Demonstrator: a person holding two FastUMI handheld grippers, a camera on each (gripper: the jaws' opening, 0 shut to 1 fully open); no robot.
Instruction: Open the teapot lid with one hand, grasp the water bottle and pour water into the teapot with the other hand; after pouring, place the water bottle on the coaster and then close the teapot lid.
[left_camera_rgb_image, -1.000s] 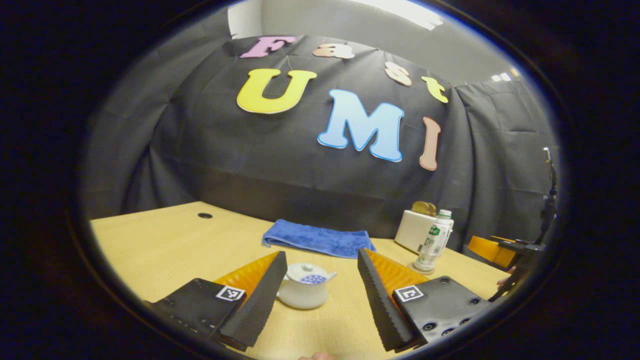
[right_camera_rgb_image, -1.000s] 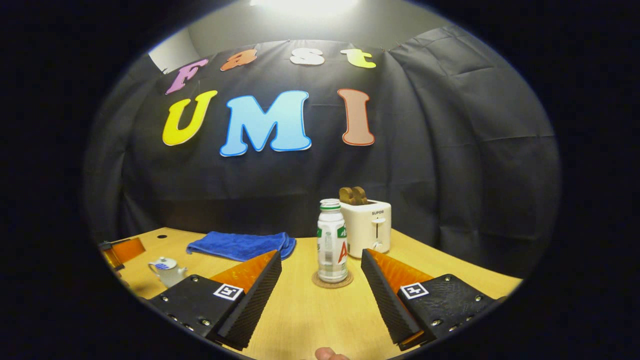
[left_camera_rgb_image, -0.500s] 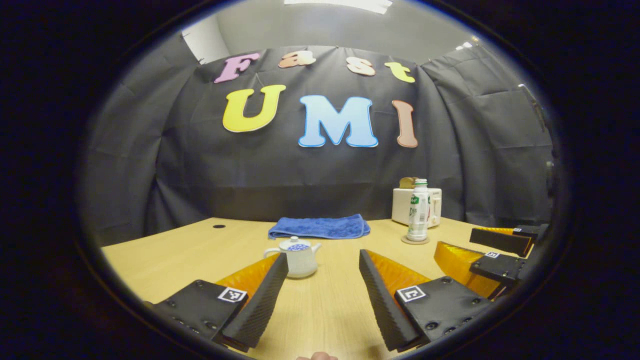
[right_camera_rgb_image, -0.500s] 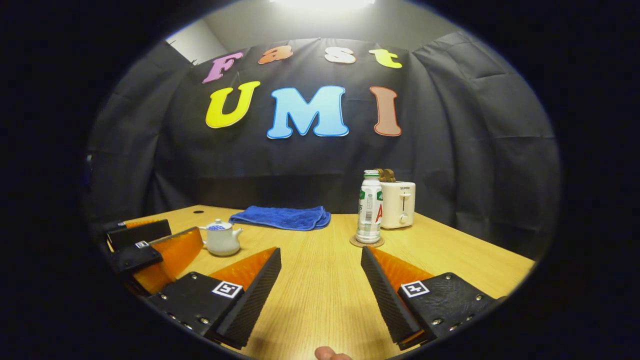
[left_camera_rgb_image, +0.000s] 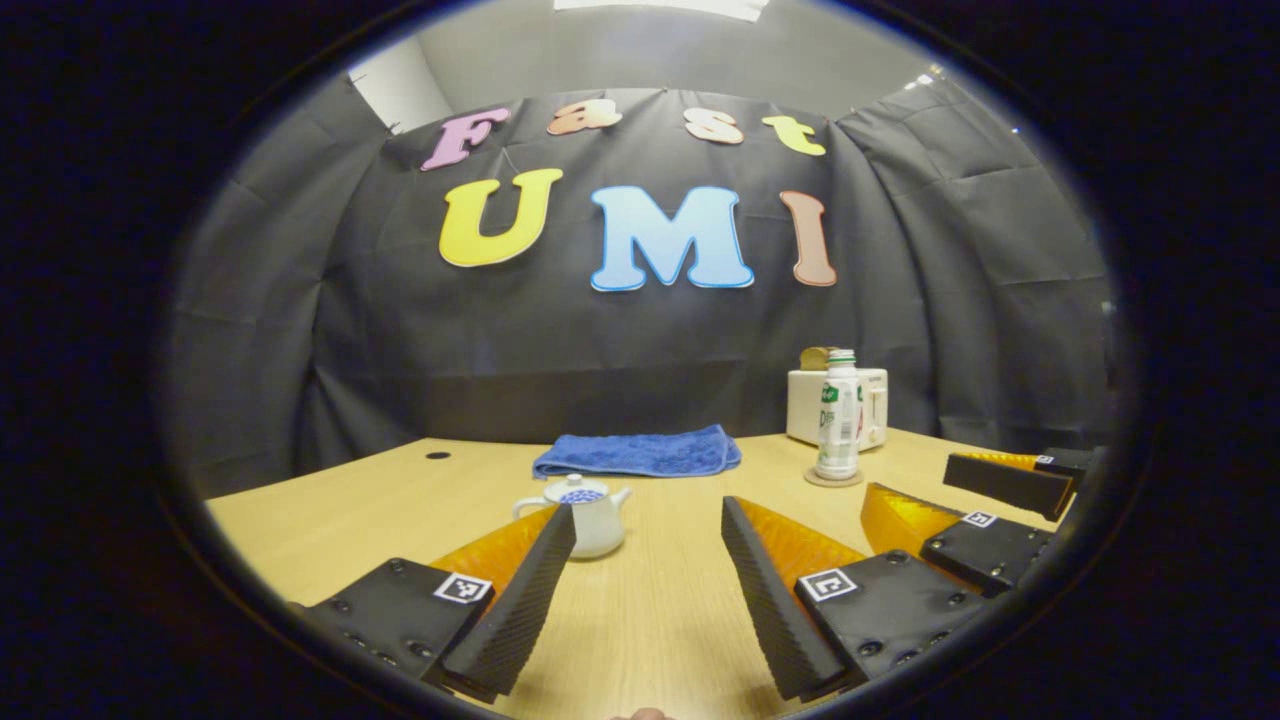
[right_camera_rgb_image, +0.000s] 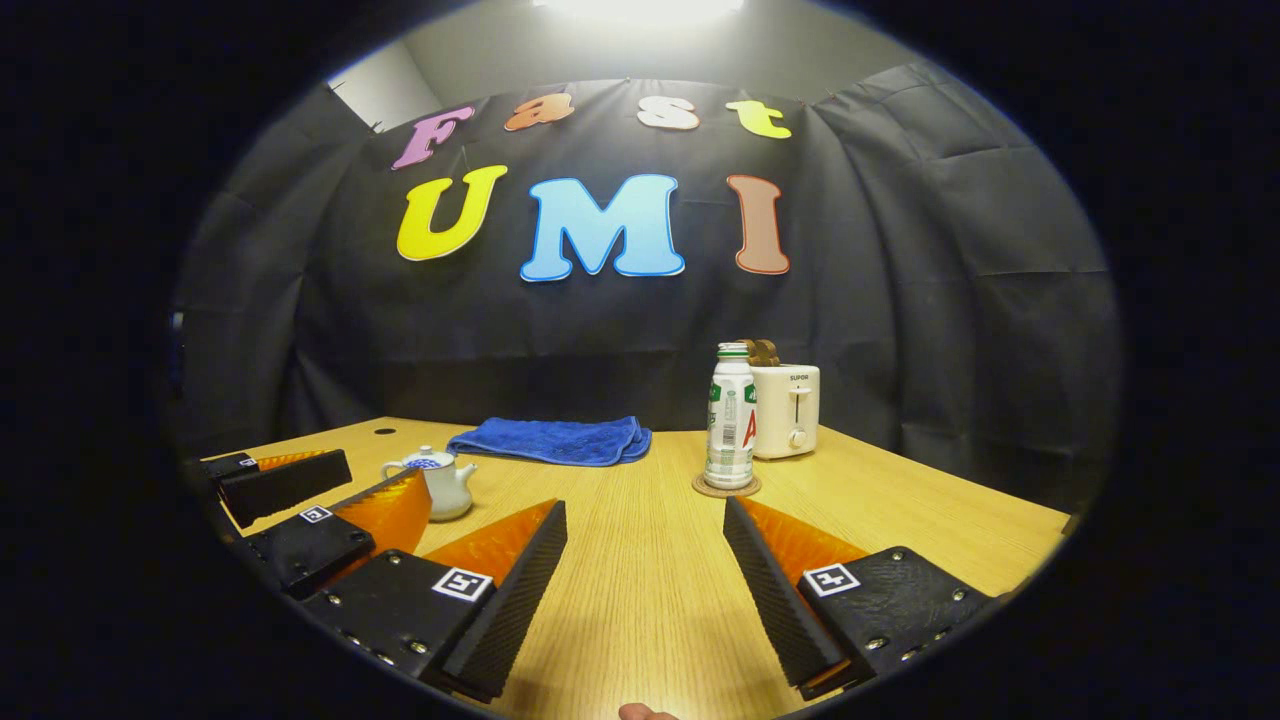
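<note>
A small white teapot (left_camera_rgb_image: 590, 520) with a blue-patterned lid on it stands on the wooden table (left_camera_rgb_image: 330, 510), just beyond my left gripper's near finger. My left gripper (left_camera_rgb_image: 648, 510) is open and holds nothing. The water bottle (right_camera_rgb_image: 730, 420), white with a green cap, stands upright on a round coaster (right_camera_rgb_image: 726, 487), a short way ahead of my right gripper (right_camera_rgb_image: 645, 508), which is open and holds nothing. In the right gripper view the left gripper (right_camera_rgb_image: 385, 472) shows at the left, beside the teapot (right_camera_rgb_image: 440, 482). In the left gripper view the bottle (left_camera_rgb_image: 838, 415) stands at the right, behind the right gripper (left_camera_rgb_image: 908, 482).
A folded blue towel (left_camera_rgb_image: 640, 452) lies at the back of the table, near the black cloth wall. A white toaster (right_camera_rgb_image: 790, 410) with bread in it stands right behind the bottle. A small cable hole (left_camera_rgb_image: 437, 455) sits at the table's far left.
Both grippers have drawn back from the teapot and the bottle and levelled out. Each now shows the other gripper at its side. Both stay open; nothing on the table has moved.
</note>
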